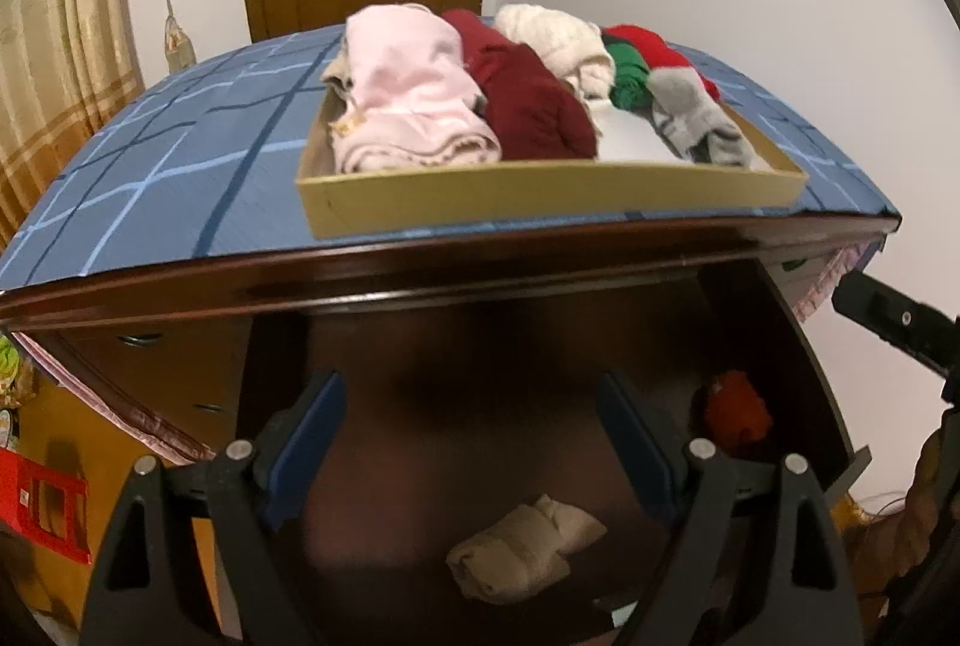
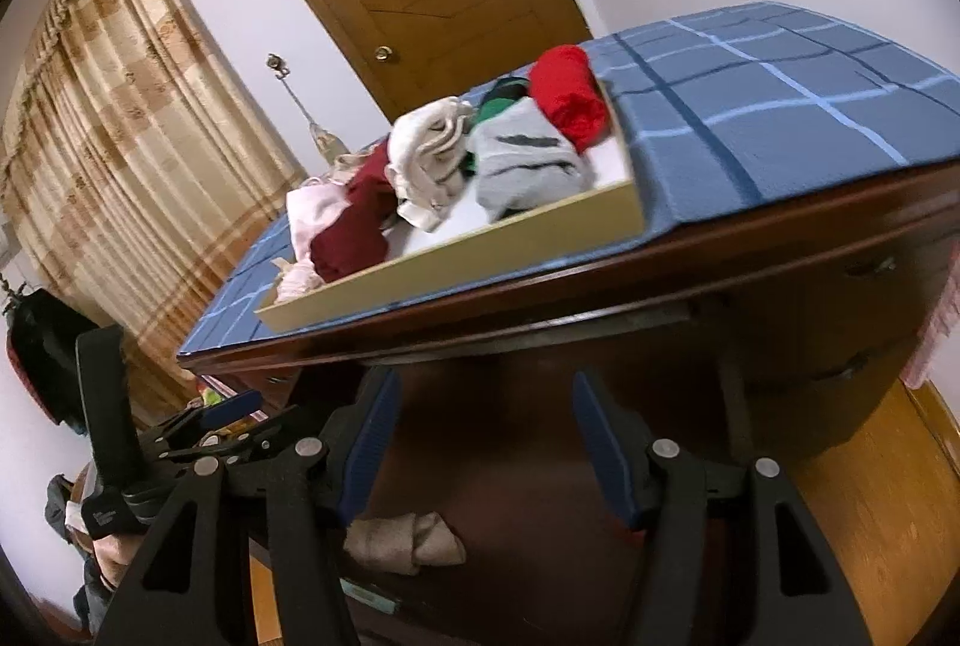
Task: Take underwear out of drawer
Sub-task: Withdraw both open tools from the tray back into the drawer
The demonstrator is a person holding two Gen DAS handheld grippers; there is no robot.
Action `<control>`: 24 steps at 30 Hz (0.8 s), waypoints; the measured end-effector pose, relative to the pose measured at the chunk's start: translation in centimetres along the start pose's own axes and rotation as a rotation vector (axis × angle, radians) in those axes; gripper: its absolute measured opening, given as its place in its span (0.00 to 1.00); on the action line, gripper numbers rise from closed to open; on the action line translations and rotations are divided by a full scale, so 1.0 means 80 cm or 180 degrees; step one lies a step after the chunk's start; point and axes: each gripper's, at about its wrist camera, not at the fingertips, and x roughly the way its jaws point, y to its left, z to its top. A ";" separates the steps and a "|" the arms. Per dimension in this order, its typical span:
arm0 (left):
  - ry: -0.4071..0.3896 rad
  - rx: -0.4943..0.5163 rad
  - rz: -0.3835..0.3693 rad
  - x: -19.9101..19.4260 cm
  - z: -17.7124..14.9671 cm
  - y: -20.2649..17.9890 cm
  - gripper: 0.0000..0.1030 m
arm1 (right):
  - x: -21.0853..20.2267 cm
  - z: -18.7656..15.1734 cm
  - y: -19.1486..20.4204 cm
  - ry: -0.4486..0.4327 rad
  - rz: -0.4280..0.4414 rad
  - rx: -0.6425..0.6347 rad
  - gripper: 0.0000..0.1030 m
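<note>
Bright room, shadowed blurry drawer (image 1: 480, 406), fisheye warp

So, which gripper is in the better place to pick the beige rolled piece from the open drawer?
Probably the left gripper: the beige roll lies between its open fingers, just ahead. For the right gripper, the roll sits off by its left finger.

Folded beige underwear (image 1: 525, 550) in open dark drawer (image 1: 480, 376)

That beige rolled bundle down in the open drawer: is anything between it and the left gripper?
Nothing visible is. The left gripper is open and empty above the beige bundle on the dark drawer floor; the red bundle sits off to the side.
</note>
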 end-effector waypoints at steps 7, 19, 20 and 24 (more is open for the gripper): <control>0.0137 0.0110 0.0043 0.002 -0.027 -0.009 0.84 | -0.003 -0.022 -0.002 0.0141 -0.0050 -0.0007 0.61; 0.0831 0.0358 0.0053 0.031 -0.064 0.000 0.84 | -0.012 -0.060 -0.011 0.0362 -0.0082 0.0029 0.61; 0.0865 0.0330 0.0003 0.034 -0.064 0.002 0.84 | -0.013 -0.061 -0.012 0.0362 -0.0088 0.0039 0.61; 0.1136 0.0152 -0.0205 0.054 -0.067 0.007 0.84 | -0.016 -0.061 -0.011 0.0339 -0.0104 0.0040 0.61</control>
